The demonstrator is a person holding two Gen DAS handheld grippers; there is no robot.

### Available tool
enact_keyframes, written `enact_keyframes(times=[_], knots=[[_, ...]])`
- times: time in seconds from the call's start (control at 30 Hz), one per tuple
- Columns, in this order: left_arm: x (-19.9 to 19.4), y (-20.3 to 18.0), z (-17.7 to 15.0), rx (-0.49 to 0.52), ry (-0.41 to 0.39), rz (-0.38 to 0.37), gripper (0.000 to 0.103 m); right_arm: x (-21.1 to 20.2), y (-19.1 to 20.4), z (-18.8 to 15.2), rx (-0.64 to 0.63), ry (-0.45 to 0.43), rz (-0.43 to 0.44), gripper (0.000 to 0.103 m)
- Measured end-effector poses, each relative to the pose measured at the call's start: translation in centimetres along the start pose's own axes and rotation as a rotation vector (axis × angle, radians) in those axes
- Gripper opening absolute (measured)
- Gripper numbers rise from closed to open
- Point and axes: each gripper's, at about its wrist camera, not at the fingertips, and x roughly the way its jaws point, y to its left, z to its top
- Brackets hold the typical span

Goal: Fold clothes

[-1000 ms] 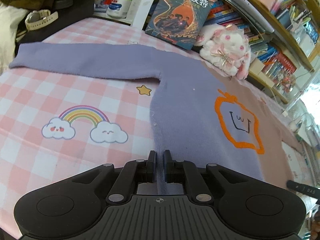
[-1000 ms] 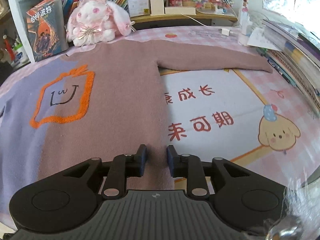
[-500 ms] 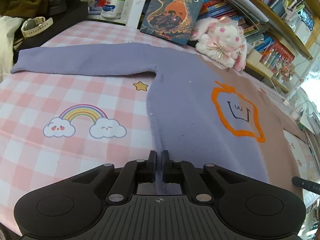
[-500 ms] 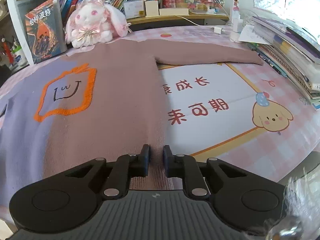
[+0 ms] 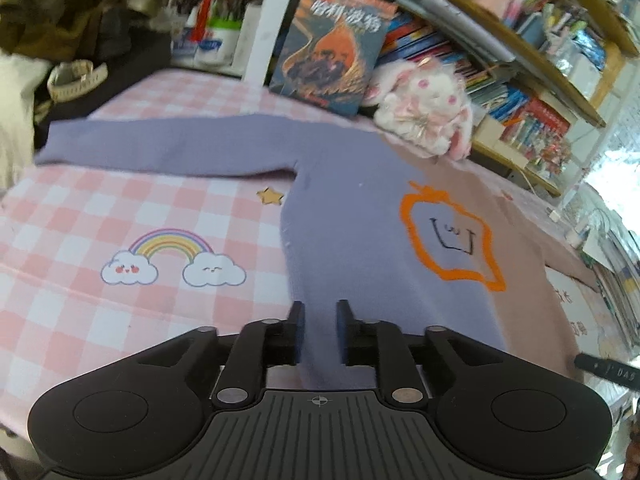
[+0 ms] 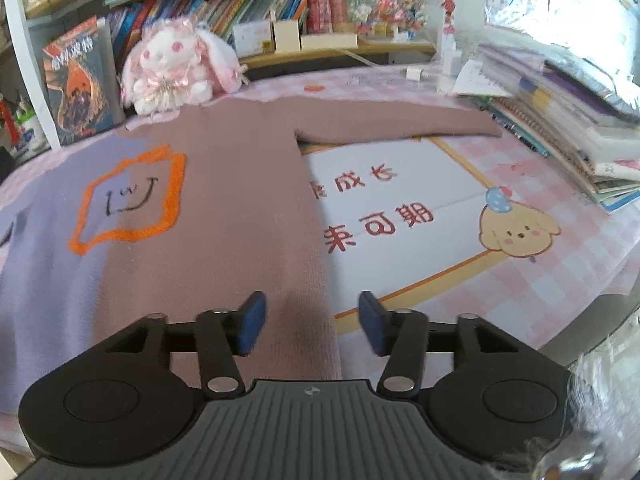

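Observation:
A sweater point(image 5: 360, 208), lilac on one half and dusty pink on the other, lies flat on the pink checked tablecloth point(image 5: 80, 208) with both sleeves spread out. An orange outlined face point(image 5: 452, 236) marks its chest. My left gripper point(image 5: 320, 314) hovers over the lower left corner of the lilac half. Its jaws are opening, and the fabric lies loose between them. My right gripper point(image 6: 312, 314) stands over the lower right corner of the sweater point(image 6: 240, 200). Its jaws are opening wide, and its blue pads point(image 6: 252, 320) are off the cloth.
A plush rabbit point(image 6: 172, 68) and an upright book point(image 5: 332, 52) stand behind the collar. Bookshelves point(image 5: 520, 40) run along the back. A pile of books point(image 6: 580, 128) sits past the right sleeve's end point(image 6: 480, 128). A watch point(image 5: 76, 78) lies at far left.
Both grippers were shut on the sweater's bottom edge and now stand parted, the right one widely. Both have drawn back and slightly up, and the fabric has dropped flat.

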Motion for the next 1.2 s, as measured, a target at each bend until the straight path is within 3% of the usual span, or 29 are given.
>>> enact_keyframes(times=[0.07, 0.2, 0.23, 0.3, 0.53, 0.6, 0.83, 1.2], knots=[[-0.7, -0.9, -0.3, 0.021, -0.011, 0.009, 0.034, -1.1, 0.6, 0.0, -0.005, -0.03, -0.005, 0.073], [-1.9, -3.1, -1.1, 0.057, -0.031, 0.047, 0.076, -3.2, 2.3, -0.3, -0.04, -0.075, -0.019, 0.093], [-2.1, -3.7, -1.4, 0.071, -0.035, 0.054, 0.081, -3.5, 2.7, -0.5, -0.054, -0.083, -0.022, 0.095], [-2.4, -4.8, -1.9, 0.11, -0.041, 0.055, 0.083, -3.9, 3.4, -0.9, -0.08, -0.087, -0.015, 0.1], [-2.6, -8.1, -2.1, 0.182, -0.048, 0.104, 0.088, -3.7, 4.8, -1.5, -0.195, -0.065, 0.05, 0.102], [-2.7, -8.7, -2.2, 0.184, -0.049, 0.124, 0.095, -3.5, 4.6, -1.0, -0.202, -0.059, 0.062, 0.102], [-2.6, -10.5, -2.9, 0.194, -0.033, 0.168, 0.096, -2.3, 2.6, -0.7, -0.179, -0.036, 0.083, 0.103], [-1.2, -11.5, -3.2, 0.249, 0.002, 0.119, 0.096, -1.8, 0.7, -1.1, -0.129, -0.012, 0.039, 0.103]])
